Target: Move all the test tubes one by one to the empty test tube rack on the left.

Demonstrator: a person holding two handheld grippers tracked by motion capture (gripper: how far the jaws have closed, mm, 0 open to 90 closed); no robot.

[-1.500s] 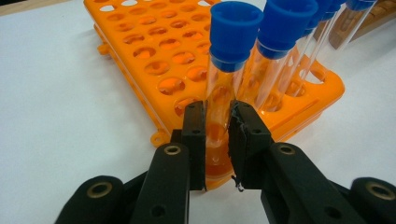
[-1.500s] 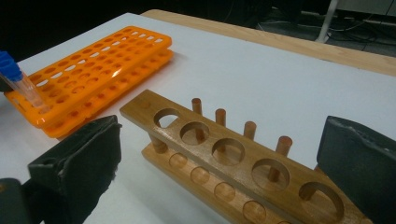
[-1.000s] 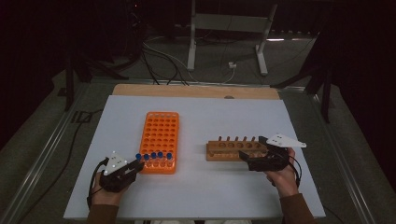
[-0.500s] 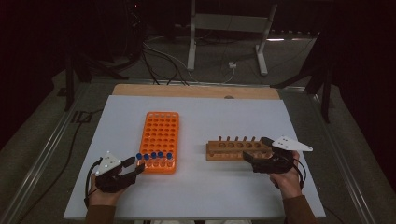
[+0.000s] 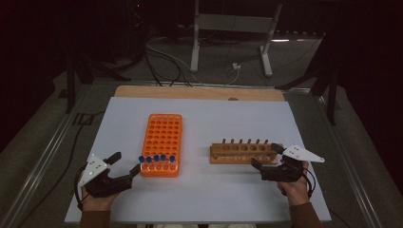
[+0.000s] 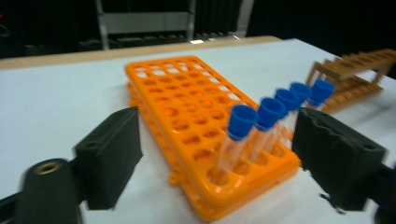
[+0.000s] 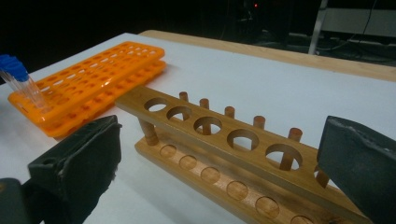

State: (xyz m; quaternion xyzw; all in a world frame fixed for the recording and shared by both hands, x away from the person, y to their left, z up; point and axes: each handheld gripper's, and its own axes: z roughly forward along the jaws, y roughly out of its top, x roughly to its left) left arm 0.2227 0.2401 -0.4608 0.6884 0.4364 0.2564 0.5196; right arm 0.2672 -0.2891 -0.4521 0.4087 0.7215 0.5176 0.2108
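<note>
The blue-capped tubes (image 6: 261, 126) stand just ahead of the left gripper (image 5: 124, 167), whose jaws have just been opening and now gape with nothing pressed between them, likely a release after seating a tube. They fill the near row of the orange rack (image 5: 161, 142); its other holes are bare. The right gripper (image 5: 266, 159), open too, faces the end of the wooden rack (image 5: 242, 153), which holds nothing.

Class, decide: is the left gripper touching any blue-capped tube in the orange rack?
Apart. The left gripper view shows the left gripper open, clear space between its pads and the blue-capped tubes.
</note>
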